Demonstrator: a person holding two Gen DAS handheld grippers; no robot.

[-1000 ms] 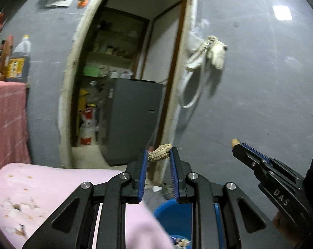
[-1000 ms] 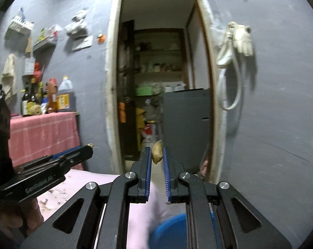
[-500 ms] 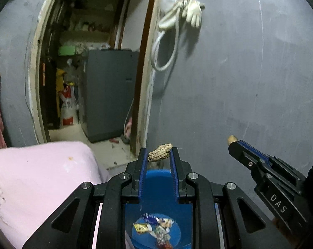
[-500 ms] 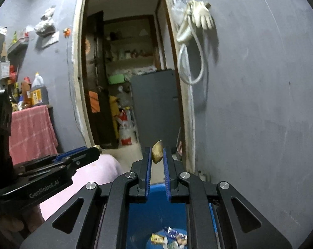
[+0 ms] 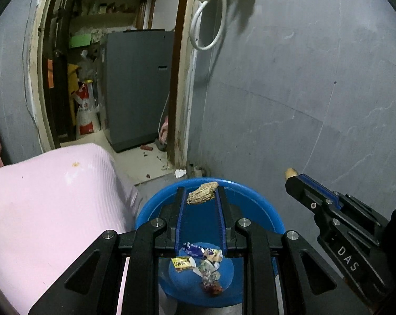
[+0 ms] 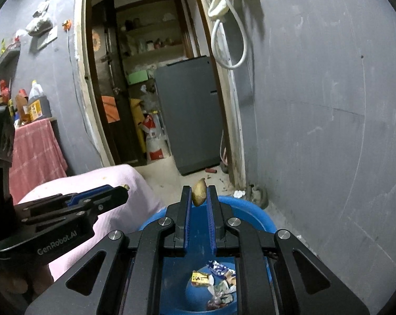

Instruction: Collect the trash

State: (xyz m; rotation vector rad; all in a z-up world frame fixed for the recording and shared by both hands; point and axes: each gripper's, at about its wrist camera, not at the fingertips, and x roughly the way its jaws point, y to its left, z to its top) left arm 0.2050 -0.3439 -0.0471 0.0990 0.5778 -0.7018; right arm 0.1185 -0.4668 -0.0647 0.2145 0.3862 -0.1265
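Both tools have swung round and dipped within the last second: a moment ago they faced the doorway with only a sliver of blue showing at the bottom of each view, and now the blue tub (image 5: 261, 210) sits squarely beneath them, its floor already littered with wrappers (image 5: 198, 262). The left tool (image 5: 201, 197) is pinching a brown, ridged husk (image 5: 202, 196) at its very tips, which hang over the tub's far rim as its own camera sees it. The right tool (image 6: 198, 195) is pressed nearly together on a small yellowish peel (image 6: 199, 194), thin and held edge-on, also hanging near the tub's far edge. Neither grip has loosened during the swing; each scrap sits between the pads just as it did before. The pink cloth (image 5: 53, 210) over the bed or cushion lies just beside the tub on the left. To my eye the carrying is nearly done and the drop comes next: the tips want to be a little further in over the tub, since both scraps are light and held close to the rim and could fall on the floor.
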